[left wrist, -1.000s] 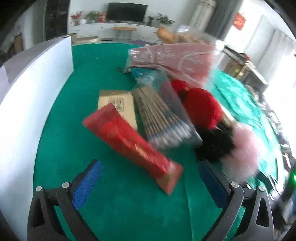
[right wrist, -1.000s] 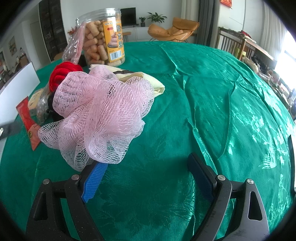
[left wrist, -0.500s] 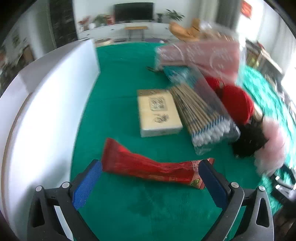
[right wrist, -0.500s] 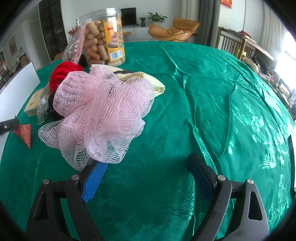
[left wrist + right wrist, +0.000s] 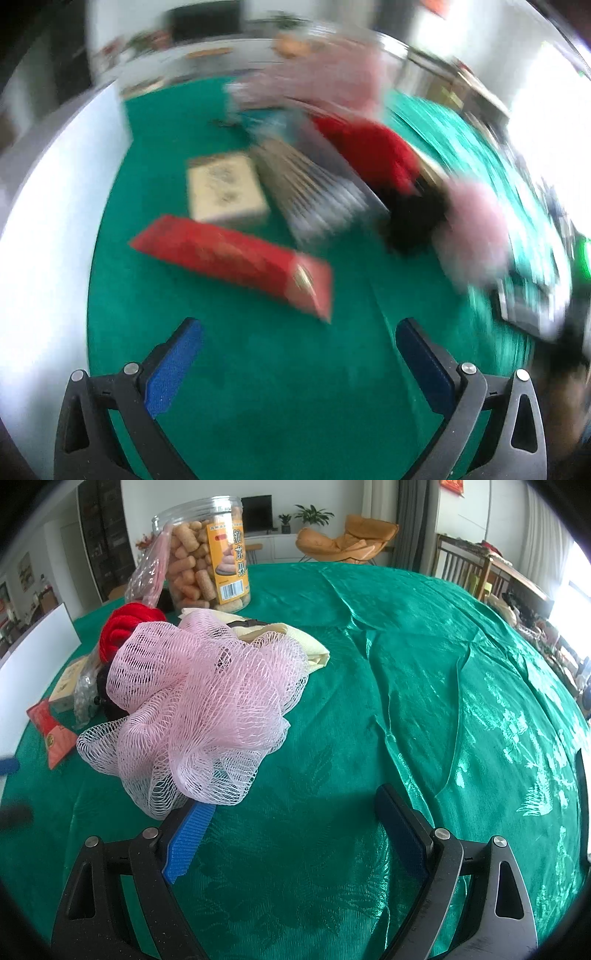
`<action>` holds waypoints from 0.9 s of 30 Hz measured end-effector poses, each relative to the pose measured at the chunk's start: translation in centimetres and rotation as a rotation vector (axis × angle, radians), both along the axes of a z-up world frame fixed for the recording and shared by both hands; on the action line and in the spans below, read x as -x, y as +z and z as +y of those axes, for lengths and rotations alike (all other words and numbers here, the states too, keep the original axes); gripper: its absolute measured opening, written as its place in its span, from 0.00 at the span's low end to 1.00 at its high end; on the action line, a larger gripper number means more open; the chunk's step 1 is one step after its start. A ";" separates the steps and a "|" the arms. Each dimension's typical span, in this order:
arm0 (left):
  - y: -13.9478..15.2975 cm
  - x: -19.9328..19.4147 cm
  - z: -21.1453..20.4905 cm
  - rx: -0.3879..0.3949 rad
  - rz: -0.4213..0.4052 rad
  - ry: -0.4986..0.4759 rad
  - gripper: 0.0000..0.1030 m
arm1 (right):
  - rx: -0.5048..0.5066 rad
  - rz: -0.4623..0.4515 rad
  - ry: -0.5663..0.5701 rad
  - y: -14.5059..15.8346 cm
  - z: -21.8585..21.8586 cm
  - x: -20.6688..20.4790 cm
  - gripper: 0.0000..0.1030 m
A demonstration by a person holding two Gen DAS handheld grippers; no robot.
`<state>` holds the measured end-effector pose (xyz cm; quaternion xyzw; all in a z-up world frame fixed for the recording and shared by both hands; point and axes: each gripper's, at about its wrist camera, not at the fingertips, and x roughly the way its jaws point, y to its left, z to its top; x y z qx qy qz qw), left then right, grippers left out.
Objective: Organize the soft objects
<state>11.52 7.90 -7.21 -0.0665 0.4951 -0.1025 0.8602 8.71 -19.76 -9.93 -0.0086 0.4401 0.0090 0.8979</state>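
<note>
On the green cloth (image 5: pixel 424 686) nothing is looking sorted yet. Both claws are standing wide open and carrying nothing: the left gripper (image 5: pixel 299 343) is hovering over bare cloth just short of the red packet (image 5: pixel 232 258), and the right gripper (image 5: pixel 291 816) is sitting low at the near edge of the pink loofah (image 5: pixel 199 709), its left pad touching or tucked under the mesh.

Judging from this, the task is barely starting. The soft things are all bunching together in one heap: the loofah in front, a red yarn ball (image 5: pixel 125 627) and something black and fluffy (image 5: pixel 410 225) right behind it, and a pale folded cloth (image 5: pixel 310 646) poking out beside them. None is sitting in any separate spot, so every pick is still waiting.

Harder goods are crowding the same heap. A bag of cotton swabs (image 5: pixel 314 195) is lying against the yarn, a tan box (image 5: pixel 225 188) is sitting just beside it, and the packet is stretching across in front of the left claw. A snack jar (image 5: pixel 207 572) is standing behind the pile with a pinkish plastic bag (image 5: pixel 151 572) leaning on it. A white board (image 5: pixel 44 229) is walling off the left side. The left view is blurring badly, so finer detail there is hard to tell.
</note>
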 end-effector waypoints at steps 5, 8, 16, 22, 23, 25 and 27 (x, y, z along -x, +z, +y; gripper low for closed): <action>-2.3 -3.6 -0.6 -0.045 0.050 0.181 0.96 | -0.002 0.000 0.001 0.0 0.0 0.0 0.88; -1.8 -2.2 -1.0 -0.172 -0.019 0.151 0.39 | -0.005 -0.001 0.002 0.0 0.0 0.1 0.88; -0.9 -0.5 3.0 -0.165 0.014 0.049 0.37 | 0.000 0.000 0.003 0.1 0.0 0.0 0.88; -2.6 -0.7 2.5 -0.177 0.016 0.090 0.76 | -0.005 -0.001 0.005 0.1 0.0 0.1 0.88; -2.6 -1.1 2.2 -0.186 0.011 0.100 0.76 | -0.014 -0.003 0.009 0.2 -0.1 0.2 0.88; -2.5 -1.5 2.2 -0.167 -0.016 0.120 0.70 | -0.046 -0.011 0.014 0.3 -0.3 0.4 0.87; -2.2 -1.8 2.6 -0.180 -0.063 0.154 0.26 | -0.093 -0.018 0.016 0.5 -0.8 0.7 0.86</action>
